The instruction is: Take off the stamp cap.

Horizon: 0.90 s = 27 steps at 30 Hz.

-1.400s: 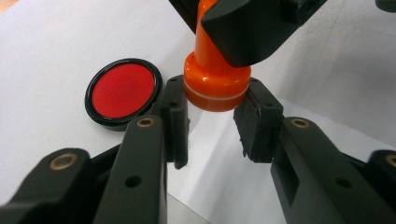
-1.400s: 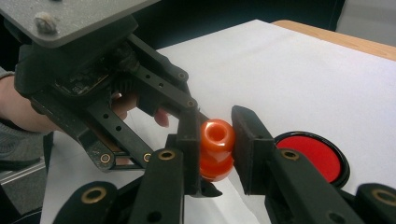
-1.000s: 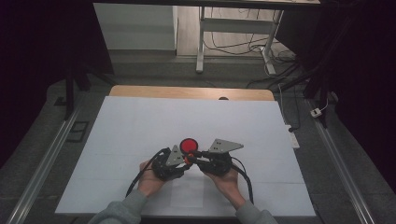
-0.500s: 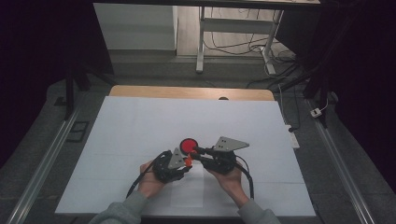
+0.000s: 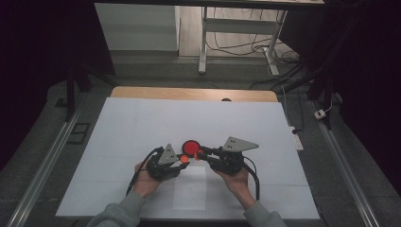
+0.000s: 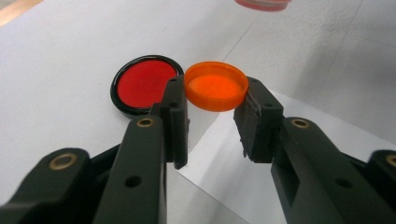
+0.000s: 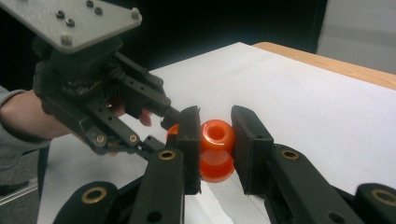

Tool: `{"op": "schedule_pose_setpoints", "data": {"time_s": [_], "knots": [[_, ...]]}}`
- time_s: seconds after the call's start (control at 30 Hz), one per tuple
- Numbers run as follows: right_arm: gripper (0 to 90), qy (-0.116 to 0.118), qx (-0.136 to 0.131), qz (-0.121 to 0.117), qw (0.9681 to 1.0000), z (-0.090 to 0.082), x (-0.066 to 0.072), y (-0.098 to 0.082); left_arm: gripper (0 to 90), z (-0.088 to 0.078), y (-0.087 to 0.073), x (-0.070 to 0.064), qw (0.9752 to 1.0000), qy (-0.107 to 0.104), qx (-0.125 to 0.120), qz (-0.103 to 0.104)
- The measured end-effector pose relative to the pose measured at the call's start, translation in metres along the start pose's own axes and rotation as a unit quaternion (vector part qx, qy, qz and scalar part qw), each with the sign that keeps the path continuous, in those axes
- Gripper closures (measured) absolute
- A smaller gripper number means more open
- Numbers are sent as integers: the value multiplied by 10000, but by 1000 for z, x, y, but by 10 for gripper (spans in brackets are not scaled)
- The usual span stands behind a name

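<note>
My left gripper stays clamped on the orange cap; my right gripper stays clamped on the orange bottle. Since a second ago cap and bottle have parted beside the red disc, so the unscrewing looks done.

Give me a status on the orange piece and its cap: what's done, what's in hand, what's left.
Done: the orange cap is off and apart from the orange piece. In hand: the left gripper is shut on the cap, the right gripper is shut on the orange piece, both held above the white sheet beside a black-rimmed red disc. Left, probably: setting both down or joining them; I cannot tell which.
</note>
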State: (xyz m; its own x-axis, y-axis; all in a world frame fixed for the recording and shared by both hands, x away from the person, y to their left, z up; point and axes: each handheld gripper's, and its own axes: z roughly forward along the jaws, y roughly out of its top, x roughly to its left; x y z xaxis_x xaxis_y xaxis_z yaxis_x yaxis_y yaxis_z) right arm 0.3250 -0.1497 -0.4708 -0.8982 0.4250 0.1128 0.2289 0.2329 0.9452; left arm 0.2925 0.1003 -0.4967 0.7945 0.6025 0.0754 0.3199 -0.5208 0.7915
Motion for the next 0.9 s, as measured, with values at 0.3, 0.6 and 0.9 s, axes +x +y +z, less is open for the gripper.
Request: {"op": "schedule_pose_setpoints", "data": {"time_s": [0.3,0.6,0.9], "knots": [[737,108,50,-52,9999,2,1,0,657,-16,-7,6,9998,76,-173,-91],[736,164,-14,-72,9998,0,0,0,657,-28,-14,12,9994,128,-270,-201],[736,88,-25,-30,10000,-2,-3,0,656,-43,-26,14,9990,129,-279,-313]]}}
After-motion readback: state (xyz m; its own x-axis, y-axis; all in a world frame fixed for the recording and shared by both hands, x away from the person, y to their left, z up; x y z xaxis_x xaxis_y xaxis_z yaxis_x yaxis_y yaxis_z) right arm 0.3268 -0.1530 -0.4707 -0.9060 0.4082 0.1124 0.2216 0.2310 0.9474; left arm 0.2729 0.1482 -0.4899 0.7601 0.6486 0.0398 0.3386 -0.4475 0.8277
